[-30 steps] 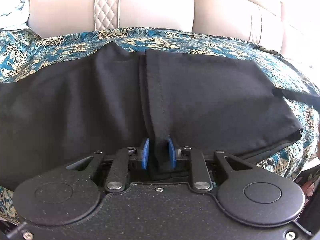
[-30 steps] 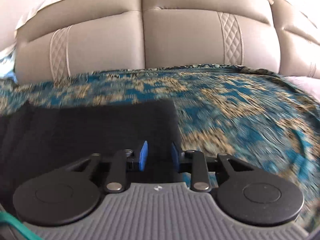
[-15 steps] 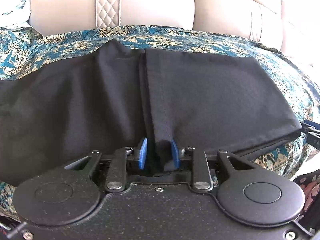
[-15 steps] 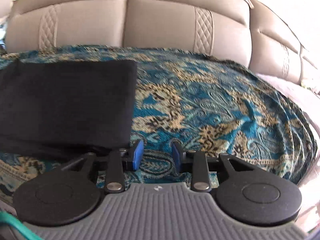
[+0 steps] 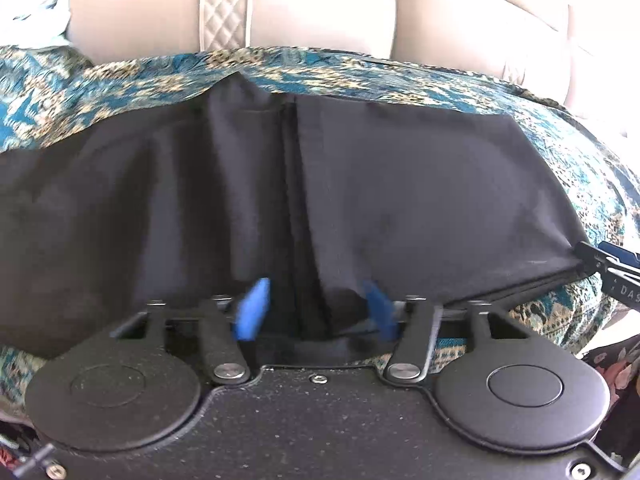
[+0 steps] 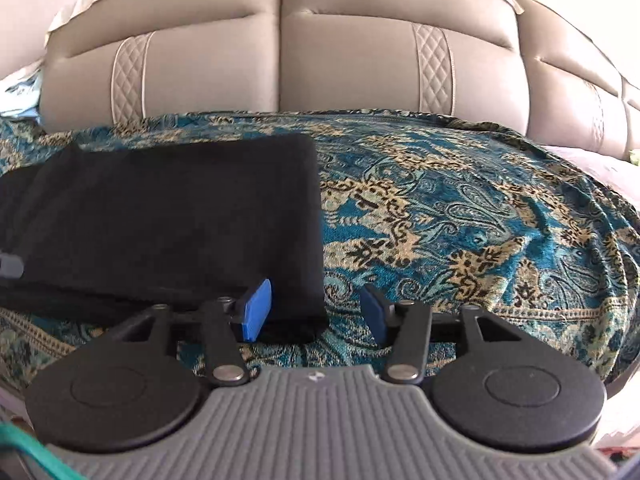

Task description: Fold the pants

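Black pants (image 6: pixel 168 216) lay folded on the teal paisley cover (image 6: pixel 460 216), bare cloth stretching right of their edge. Left hand-held gripper (image 5: pixel 314 314) was opening astride a fabric ridge; right hand-held gripper (image 6: pixel 316 310) was opening over the near corner, gripping nothing.

Our left gripper (image 5: pixel 314 310) has a speckled black body with two round black discs, black link arms on silver pivot pins, small screws along its lower edge, and blue pads (image 5: pixel 252 314) on its fingertips. Our right gripper (image 6: pixel 316 308) has the same black discs, link arms and blue pads (image 6: pixel 256 310), but its body is ribbed grey. A teal cable (image 6: pixel 28 450) runs past its lower left corner.
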